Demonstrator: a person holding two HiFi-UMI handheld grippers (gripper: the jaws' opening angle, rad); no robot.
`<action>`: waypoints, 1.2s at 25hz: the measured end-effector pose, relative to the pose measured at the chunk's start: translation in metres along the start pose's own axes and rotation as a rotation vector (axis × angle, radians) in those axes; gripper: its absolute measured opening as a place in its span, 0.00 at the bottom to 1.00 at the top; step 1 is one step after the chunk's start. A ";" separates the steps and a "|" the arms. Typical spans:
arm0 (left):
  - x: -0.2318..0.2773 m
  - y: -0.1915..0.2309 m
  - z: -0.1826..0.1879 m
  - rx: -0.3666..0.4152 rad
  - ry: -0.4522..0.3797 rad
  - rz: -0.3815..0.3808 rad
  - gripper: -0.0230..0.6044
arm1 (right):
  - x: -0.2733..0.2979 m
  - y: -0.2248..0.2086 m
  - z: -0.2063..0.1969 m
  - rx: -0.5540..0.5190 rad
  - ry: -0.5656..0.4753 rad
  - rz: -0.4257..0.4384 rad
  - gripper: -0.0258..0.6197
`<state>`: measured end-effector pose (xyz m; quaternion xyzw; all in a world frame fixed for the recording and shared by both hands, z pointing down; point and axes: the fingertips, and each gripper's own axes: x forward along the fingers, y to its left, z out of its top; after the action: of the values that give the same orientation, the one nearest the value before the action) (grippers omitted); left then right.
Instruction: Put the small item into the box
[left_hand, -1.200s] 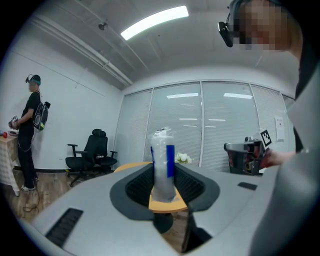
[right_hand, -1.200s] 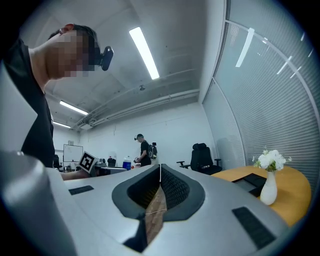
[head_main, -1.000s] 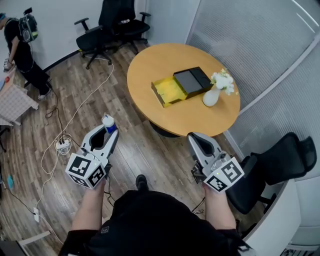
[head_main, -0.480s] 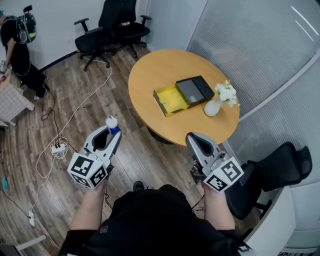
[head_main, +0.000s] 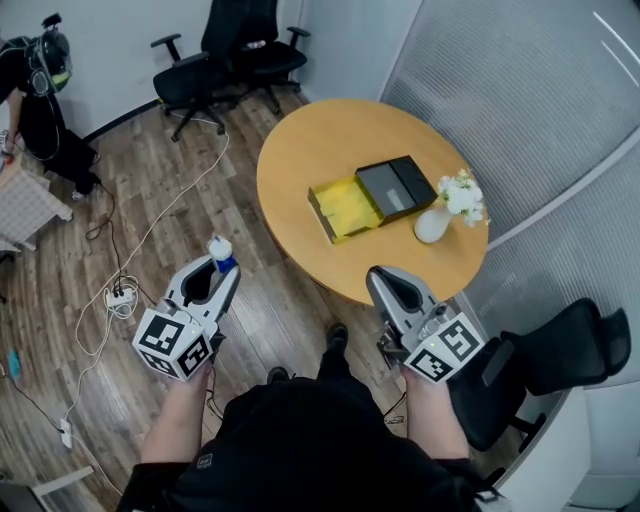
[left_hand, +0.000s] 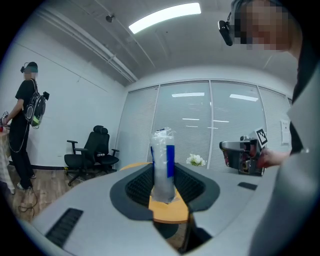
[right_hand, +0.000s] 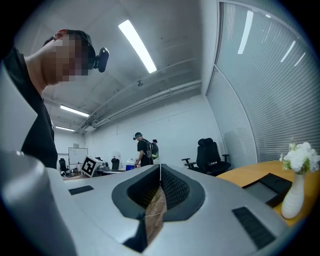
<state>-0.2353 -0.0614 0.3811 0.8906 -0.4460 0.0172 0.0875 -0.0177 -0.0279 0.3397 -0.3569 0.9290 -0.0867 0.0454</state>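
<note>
Plainly the small item (left_hand: 163, 165) is a clear-wrapped white-and-blue packet

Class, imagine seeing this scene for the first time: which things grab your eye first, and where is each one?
The round wooden table stands ahead, with an open yellow box on it, a black lid lying against the box, and a white vase of flowers near the table's right edge. Nearer, the left gripper clamps a small blue-and-white packet upright above the floor, while the right gripper is shut and empty.
</note>
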 end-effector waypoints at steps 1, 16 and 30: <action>0.007 0.000 0.001 0.000 0.002 0.007 0.25 | 0.002 -0.008 0.001 0.003 -0.002 0.008 0.10; 0.154 -0.023 0.023 -0.010 0.013 0.072 0.25 | 0.028 -0.157 0.026 0.022 0.015 0.140 0.10; 0.241 -0.062 0.022 -0.054 0.024 0.098 0.25 | 0.033 -0.226 0.024 0.075 0.033 0.268 0.10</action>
<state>-0.0422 -0.2195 0.3771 0.8648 -0.4881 0.0203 0.1160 0.1092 -0.2179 0.3594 -0.2260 0.9651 -0.1206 0.0547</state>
